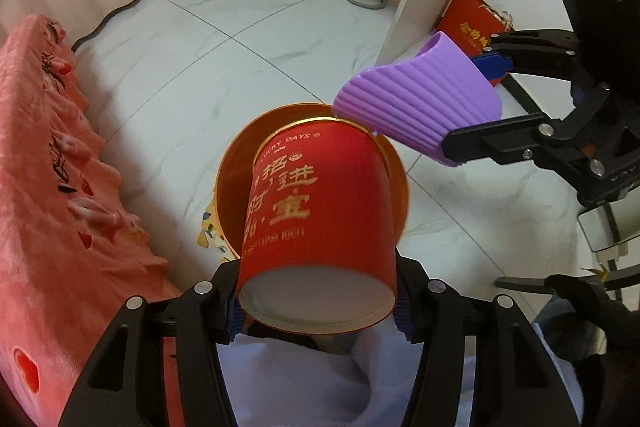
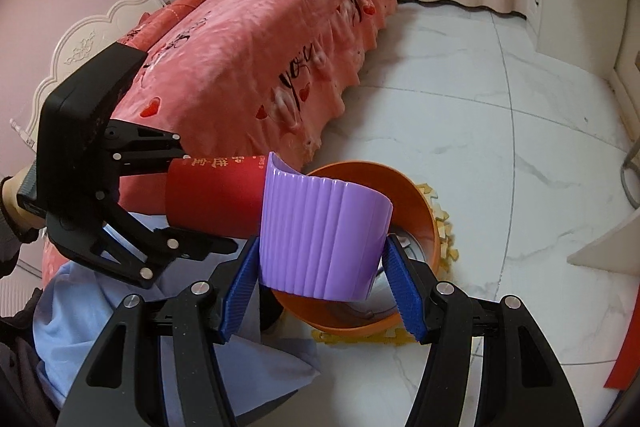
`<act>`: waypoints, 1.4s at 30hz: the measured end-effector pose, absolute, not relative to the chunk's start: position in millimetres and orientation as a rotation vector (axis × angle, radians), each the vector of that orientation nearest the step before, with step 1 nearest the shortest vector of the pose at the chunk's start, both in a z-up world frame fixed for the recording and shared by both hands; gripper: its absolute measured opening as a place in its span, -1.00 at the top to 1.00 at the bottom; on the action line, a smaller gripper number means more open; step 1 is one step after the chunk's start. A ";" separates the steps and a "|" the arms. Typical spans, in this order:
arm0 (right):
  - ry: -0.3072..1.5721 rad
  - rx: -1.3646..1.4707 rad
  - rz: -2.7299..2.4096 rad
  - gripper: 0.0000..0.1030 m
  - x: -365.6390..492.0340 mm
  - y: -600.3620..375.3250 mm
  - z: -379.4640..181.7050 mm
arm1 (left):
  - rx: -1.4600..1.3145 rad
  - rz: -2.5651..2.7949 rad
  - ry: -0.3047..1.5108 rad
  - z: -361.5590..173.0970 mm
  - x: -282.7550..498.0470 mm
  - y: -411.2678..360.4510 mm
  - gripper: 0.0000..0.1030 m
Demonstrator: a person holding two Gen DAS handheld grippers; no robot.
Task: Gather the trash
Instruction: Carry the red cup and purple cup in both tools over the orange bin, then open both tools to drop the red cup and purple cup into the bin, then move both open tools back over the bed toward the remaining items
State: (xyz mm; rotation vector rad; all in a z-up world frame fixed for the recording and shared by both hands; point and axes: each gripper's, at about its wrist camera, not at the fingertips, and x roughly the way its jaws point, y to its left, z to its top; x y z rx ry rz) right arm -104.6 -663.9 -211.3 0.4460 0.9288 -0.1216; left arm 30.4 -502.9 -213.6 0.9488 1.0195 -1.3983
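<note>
Both cups held over the bin, mouths tipped toward it.

The left gripper (image 1: 318, 301) clamps the red paper cup (image 1: 320, 211) near its base; light, thin-walled, crushable, best gripped low as here. The right gripper (image 2: 320, 291) grasps the ribbed purple cup (image 2: 320, 235); stiffer plastic, ridges aiding purchase. Both hang just above the orange bin (image 2: 420, 211) on the marble floor (image 2: 520, 131). Yellow scraps (image 2: 444, 231) ring the bin. The pink-covered bed (image 2: 260, 59) stands close alongside; nothing obstructs the drop.
</note>
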 end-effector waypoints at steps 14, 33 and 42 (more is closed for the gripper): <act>0.935 0.414 -0.085 -0.20 -79.5 -663.6 -243.7 | 0.949 -1.348 0.999 -223.8 41.8 -500.7 -0.49; 0.938 0.400 -0.087 -0.25 -70.6 -649.3 -238.7 | 0.926 -1.309 0.973 -208.0 46.7 -471.0 -0.50; 0.873 0.342 0.003 -0.29 -64.0 -602.4 -185.3 | 0.844 -1.255 0.912 -167.7 47.0 -418.0 -0.63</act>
